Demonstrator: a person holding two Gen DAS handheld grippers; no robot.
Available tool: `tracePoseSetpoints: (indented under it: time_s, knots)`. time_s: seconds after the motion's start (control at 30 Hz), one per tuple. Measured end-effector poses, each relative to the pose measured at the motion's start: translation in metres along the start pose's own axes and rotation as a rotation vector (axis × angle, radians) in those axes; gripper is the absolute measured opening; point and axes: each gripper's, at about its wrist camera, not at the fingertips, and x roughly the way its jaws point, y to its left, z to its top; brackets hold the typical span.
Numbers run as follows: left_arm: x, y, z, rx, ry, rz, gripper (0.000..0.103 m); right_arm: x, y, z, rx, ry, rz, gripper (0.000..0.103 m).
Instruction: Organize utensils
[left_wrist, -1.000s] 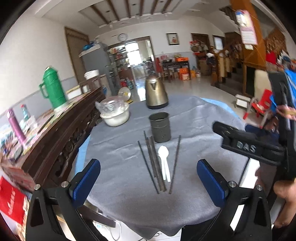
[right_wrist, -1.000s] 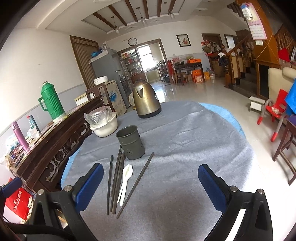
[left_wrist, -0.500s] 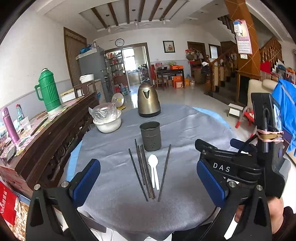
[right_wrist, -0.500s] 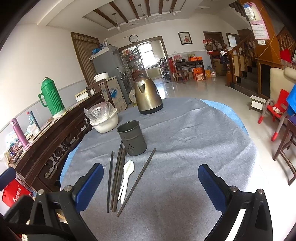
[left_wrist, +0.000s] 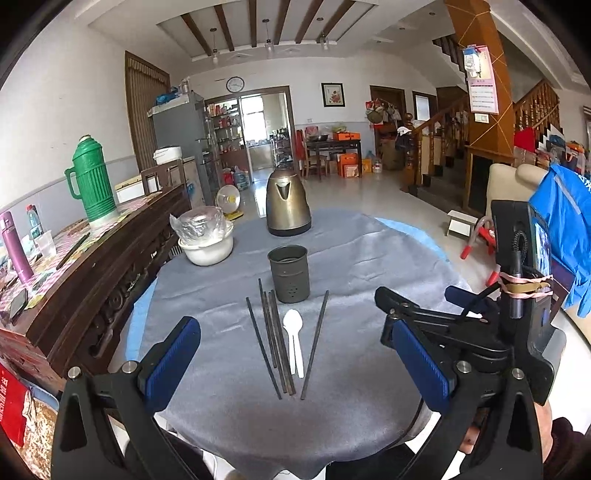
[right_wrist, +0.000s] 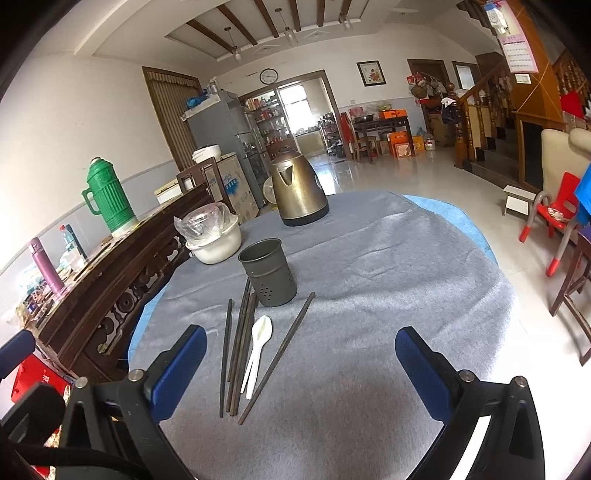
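Observation:
A dark metal utensil holder (left_wrist: 289, 273) (right_wrist: 268, 272) stands upright on the grey tablecloth. In front of it lie several dark chopsticks (left_wrist: 273, 339) (right_wrist: 240, 343) and a white plastic spoon (left_wrist: 294, 341) (right_wrist: 257, 350), with one chopstick (left_wrist: 315, 343) (right_wrist: 279, 350) apart to the right. My left gripper (left_wrist: 295, 363) is open and empty, held above the table's near edge. My right gripper (right_wrist: 301, 369) is open and empty, also short of the utensils; it shows at the right of the left wrist view (left_wrist: 443, 325).
A brass kettle (left_wrist: 288, 203) (right_wrist: 299, 195) stands behind the holder. A white bowl with a plastic-wrapped lid (left_wrist: 205, 236) (right_wrist: 214, 240) sits at the table's left. A dark wooden sideboard (left_wrist: 92, 266) with a green thermos (left_wrist: 92, 177) runs along the left.
Both grippers have drawn back and levelled, so the utensils look farther and more centred. The right gripper has swung closer in at the right of the left wrist view. The utensils have not moved.

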Motion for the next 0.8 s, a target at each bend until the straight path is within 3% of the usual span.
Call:
tracePoseSetpoints:
  time_s: [0.27, 0.43, 0.6, 0.8]
  knots:
    - [0.026, 0.005, -0.008, -0.016, 0.072, 0.017, 0.103, 0.001, -0.004, 0.009, 0.006, 0.003, -0.057, 0.103]
    - [0.029, 0.006, -0.013, -0.003, 0.06, 0.031, 0.103, 0.005, -0.029, 0.005, 0.054, 0.004, -0.13, 0.103]
    - [0.039, 0.014, -0.014, -0.015, 0.078, 0.047, 0.103, 0.007, -0.045, 0.007, 0.103, 0.009, -0.145, 0.103]
    - [0.051, 0.023, -0.016, -0.039, 0.111, 0.041, 0.103, 0.015, -0.032, 0.008, 0.066, 0.015, -0.129, 0.103]
